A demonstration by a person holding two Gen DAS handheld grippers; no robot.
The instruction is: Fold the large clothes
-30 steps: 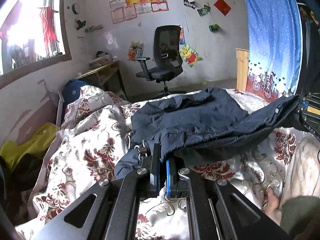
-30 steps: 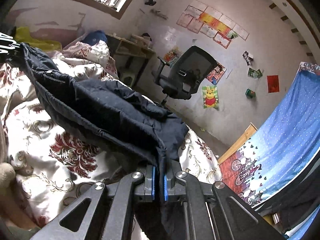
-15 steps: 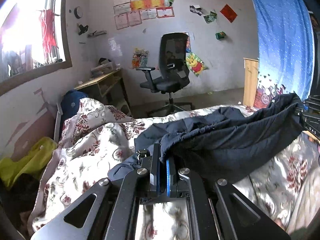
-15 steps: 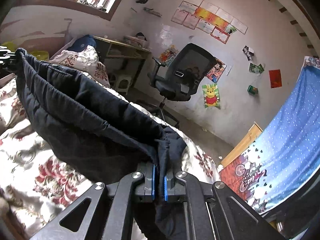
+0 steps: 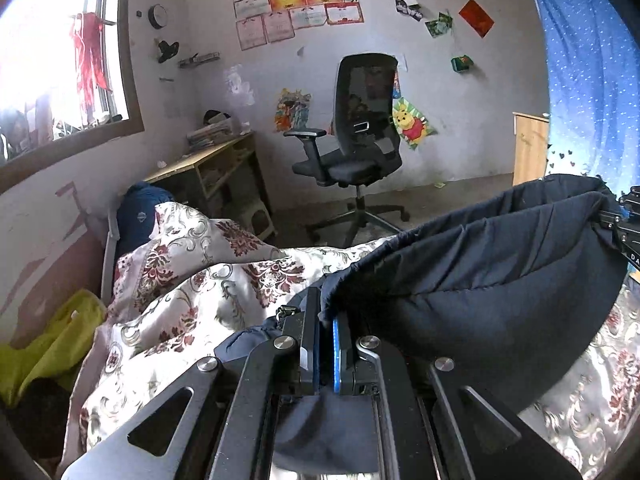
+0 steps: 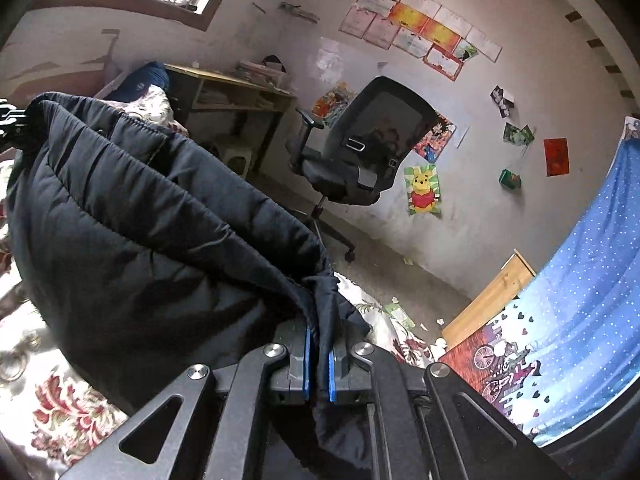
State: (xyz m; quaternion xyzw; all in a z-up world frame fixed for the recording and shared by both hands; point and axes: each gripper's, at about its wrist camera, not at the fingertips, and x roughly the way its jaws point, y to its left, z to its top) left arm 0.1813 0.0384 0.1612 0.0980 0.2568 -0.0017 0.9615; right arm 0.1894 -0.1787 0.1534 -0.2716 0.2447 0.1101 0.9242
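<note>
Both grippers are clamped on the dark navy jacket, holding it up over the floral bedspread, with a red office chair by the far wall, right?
Not quite: the left wrist view shows the office chair is black, not red. The rest holds: both grippers grip the navy jacket above the floral bedspread.

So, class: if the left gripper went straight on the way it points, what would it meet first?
Probably the floral quilt just beyond the left gripper, which is shut on the dark jacket; depth is unclear.

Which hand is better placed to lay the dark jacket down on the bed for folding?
Neither alone. The left gripper and the right gripper are each shut on an edge of the jacket, which hangs between them over the bed. They should probably lower together.
</note>
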